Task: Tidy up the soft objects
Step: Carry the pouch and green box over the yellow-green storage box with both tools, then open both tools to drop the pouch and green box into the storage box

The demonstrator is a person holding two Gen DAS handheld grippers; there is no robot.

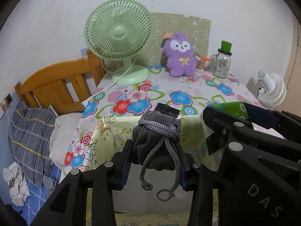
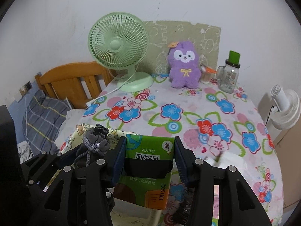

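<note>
My left gripper [image 1: 155, 150] is shut on a grey drawstring pouch [image 1: 156, 141], held in the air in front of the table's near left corner; its cords hang down. The pouch also shows in the right wrist view [image 2: 94, 146]. My right gripper [image 2: 149, 154] is shut on a green tissue pack [image 2: 148, 162], held over the table's front edge; the pack peeks out in the left wrist view [image 1: 233, 109]. A purple plush toy [image 2: 184, 66] sits upright at the back of the floral tablecloth [image 2: 188, 116].
A green desk fan [image 2: 120, 47] stands at the back left, its cable trailing off the table. A glass jar with a green lid [image 2: 230, 73] stands at the back right. A white fan [image 2: 286, 105] is to the right. A bed with pillow [image 1: 32, 131] is to the left.
</note>
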